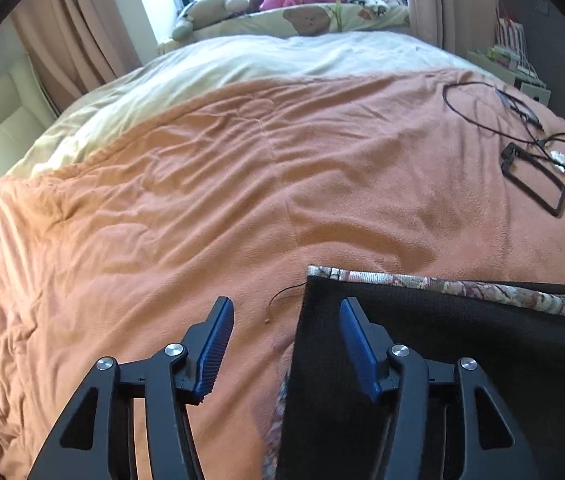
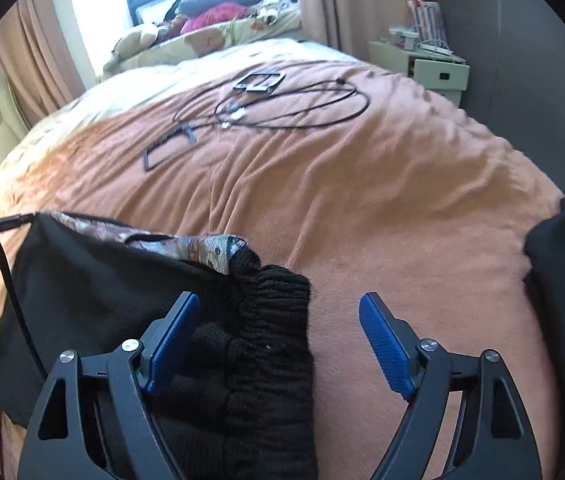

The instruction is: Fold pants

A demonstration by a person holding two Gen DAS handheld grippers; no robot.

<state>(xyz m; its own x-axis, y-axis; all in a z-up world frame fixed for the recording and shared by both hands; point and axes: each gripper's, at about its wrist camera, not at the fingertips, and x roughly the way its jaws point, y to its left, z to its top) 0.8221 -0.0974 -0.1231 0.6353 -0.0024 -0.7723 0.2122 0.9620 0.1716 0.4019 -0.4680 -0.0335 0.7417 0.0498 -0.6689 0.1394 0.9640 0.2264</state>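
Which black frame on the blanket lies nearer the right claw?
The long narrow frame, nearer the right claw; the squarer frame lies beyond the looped cable, toward the window.

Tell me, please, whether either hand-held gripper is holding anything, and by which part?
Nothing is held. The left hand-held gripper and right hand-held gripper both stand open over the black knit pants with patterned lining.

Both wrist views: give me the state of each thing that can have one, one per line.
Left claw: open, straddling the pants' left edge, not gripping.
Right claw: open, over the ribbed waistband, nothing clamped.
Pants: lying on the bed, black layer over a patterned layer, waistband bunched.
Blanket: spread out, wrinkled.
Cable: loosely coiled on the blanket.
Curtains: drawn aside from the window.
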